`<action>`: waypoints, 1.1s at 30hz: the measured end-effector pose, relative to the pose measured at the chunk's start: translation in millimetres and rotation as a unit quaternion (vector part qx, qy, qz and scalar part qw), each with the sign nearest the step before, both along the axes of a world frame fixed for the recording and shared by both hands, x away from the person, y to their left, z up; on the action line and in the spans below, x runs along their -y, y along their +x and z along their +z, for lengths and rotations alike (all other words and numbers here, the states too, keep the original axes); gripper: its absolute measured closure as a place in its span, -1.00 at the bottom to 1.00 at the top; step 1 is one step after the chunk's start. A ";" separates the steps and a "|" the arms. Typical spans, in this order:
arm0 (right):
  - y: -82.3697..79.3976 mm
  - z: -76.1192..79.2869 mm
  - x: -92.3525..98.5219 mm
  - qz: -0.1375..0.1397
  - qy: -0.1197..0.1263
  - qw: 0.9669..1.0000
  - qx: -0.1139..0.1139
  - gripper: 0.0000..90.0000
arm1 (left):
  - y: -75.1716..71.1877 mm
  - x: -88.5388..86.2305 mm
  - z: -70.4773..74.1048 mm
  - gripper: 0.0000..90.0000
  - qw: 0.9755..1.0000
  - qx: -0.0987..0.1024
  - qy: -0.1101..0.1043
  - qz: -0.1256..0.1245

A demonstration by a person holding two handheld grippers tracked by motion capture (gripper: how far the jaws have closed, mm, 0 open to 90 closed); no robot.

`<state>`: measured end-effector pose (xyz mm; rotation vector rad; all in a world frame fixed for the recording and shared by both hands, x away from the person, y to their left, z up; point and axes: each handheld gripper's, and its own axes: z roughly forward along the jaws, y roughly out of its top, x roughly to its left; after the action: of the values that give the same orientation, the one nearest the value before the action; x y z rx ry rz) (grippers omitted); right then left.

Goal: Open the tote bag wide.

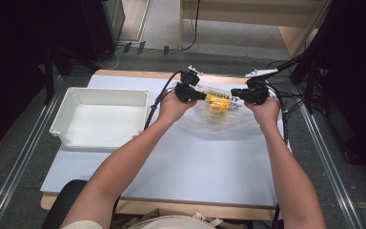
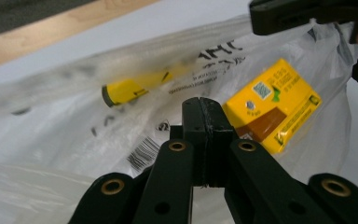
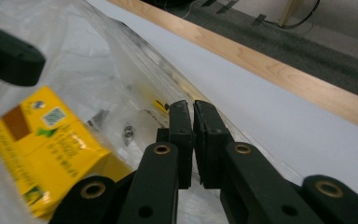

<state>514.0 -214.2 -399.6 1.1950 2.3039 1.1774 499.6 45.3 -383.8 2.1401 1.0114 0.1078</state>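
left tool: pinching bag rim | right tool: pinching opposite rim | clear plastic bag, yellow carton inside, on surface | advice: pull rims apart evenly, keep the pinch firm

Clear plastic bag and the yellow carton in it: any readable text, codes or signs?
Clear plastic bag: black lettering, blurred, unreadable.
Clear plastic bag: a barcode, digits too small to read.
Yellow carton: a QR-like code and small print, too blurred to read.
Nothing can be quoted with confidence.
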 end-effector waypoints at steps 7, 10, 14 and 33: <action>12.9 -24.2 -2.0 -0.017 -0.017 0.999 -0.031 0.94 | -22.2 -5.3 -28.5 1.00 1.000 -0.011 0.004 -0.001; 16.0 -31.9 -1.2 -0.022 -0.021 0.999 -0.036 0.94 | -29.1 -6.4 -40.8 1.00 1.000 -0.016 0.009 -0.002; 19.0 -39.2 -2.4 -0.028 -0.019 0.998 -0.044 0.94 | -35.1 -5.7 -56.1 1.00 1.000 -0.019 0.005 -0.007; 34.3 -72.8 -13.2 -0.050 -0.035 0.995 -0.080 0.95 | -70.2 -14.5 -82.2 1.00 0.998 -0.037 0.018 -0.051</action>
<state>548.2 -201.0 -472.4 1.4067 2.3464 0.9916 429.4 59.9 -466.1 2.2384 0.9459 -0.0030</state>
